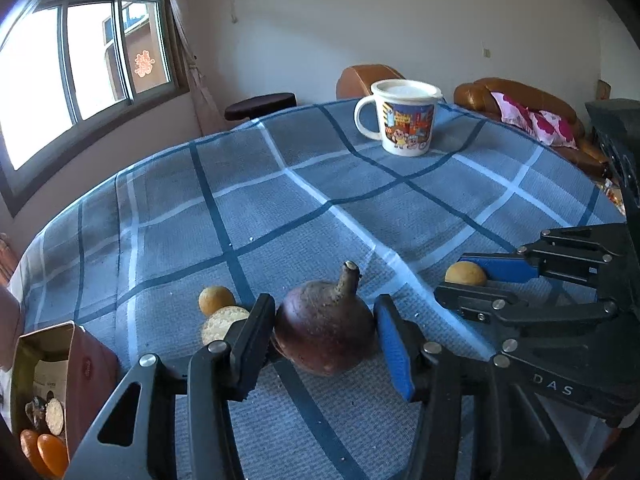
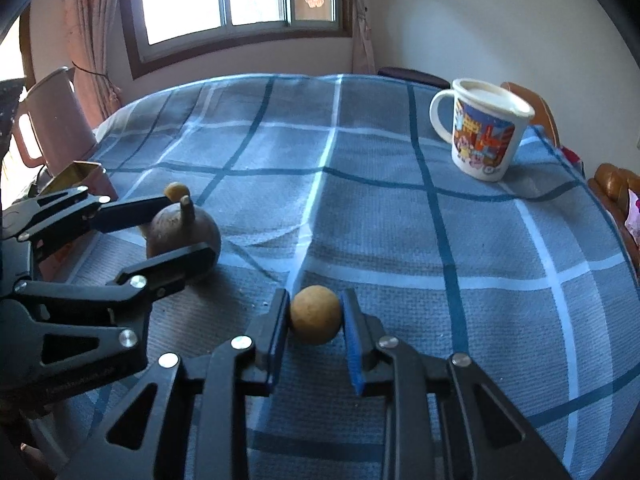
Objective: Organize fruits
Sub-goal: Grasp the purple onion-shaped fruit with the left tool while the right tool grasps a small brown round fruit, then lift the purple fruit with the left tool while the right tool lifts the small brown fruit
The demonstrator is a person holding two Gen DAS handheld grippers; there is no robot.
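Note:
A dark purple-brown fruit with a stem (image 1: 325,334) lies on the checked blue cloth between the fingers of my left gripper (image 1: 323,332); both pads touch its sides. It also shows in the right wrist view (image 2: 182,234). My right gripper (image 2: 315,314) is shut on a small tan round fruit (image 2: 316,314), also seen in the left wrist view (image 1: 465,273). A second small tan fruit (image 1: 215,300) lies left of the purple one, next to a round cracker (image 1: 223,322).
A printed white mug (image 1: 404,122) stands at the far side of the table. An open red tin box (image 1: 60,380) with crackers and orange fruit sits at the left edge. A pink kettle (image 2: 50,120) stands beyond it.

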